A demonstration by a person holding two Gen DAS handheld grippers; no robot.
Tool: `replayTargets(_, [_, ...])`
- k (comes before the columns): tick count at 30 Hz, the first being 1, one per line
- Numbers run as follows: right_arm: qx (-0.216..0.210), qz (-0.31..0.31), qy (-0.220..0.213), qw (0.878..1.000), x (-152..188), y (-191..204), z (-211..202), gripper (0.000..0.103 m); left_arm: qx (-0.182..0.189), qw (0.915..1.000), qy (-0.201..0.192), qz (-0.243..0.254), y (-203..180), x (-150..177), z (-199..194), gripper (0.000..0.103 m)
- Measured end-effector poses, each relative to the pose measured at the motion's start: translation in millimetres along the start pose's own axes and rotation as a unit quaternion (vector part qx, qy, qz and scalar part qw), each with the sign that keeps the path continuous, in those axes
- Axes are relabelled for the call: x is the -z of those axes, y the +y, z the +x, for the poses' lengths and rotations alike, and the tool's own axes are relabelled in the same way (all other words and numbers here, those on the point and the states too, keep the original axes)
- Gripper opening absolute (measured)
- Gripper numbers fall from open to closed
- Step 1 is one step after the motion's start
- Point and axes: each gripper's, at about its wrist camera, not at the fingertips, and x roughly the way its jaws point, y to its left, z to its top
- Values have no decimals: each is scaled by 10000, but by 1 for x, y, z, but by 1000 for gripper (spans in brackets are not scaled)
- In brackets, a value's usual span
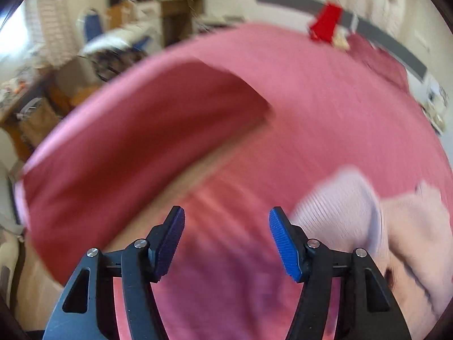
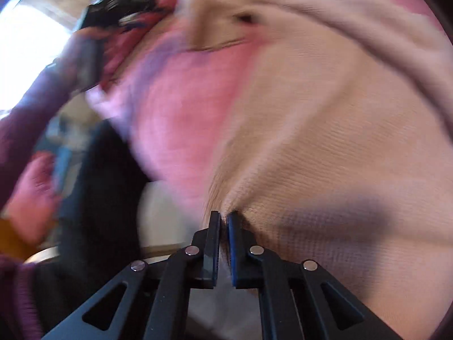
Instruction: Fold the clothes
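Here the right tool (image 2: 223, 218) has its two fingers pressed together on a pinch of the pale pink knit sweater (image 2: 325, 130), and the cloth fans up and away from that pinch, with a fold of it running across the top right. The left tool (image 1: 226, 221) stands with its fingers wide apart and nothing between them; the same sweater (image 1: 368, 221) lies just to its right and below, so the right hand is the nearer one. Under both spreads a pink cover (image 1: 283, 90) on what seems a bed. Both views are smeared by motion. The sweater's outline, its sleeves and which edge is pinched cannot be made out, nor its long axis.
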Motion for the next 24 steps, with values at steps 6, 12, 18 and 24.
replayTargets(6, [-840,-763,818,9902,5,52,54,16,79,9992,-385,87,12,21,-56,64])
replayTargets(12, [-110,-701,-514,9961,14,28,-22,25,885,9869,-339,1302,-98,75,-65,70])
replayTargets(18, [62,2037,-2962,9331,92,-120,-181,33,850,9707,-379,2214,-191,119,-36,77])
replayTargets(24, [1204,4870,-3811,7766,205,-251,-237,39,807,9462,-415,3106,-284,162,-8,89])
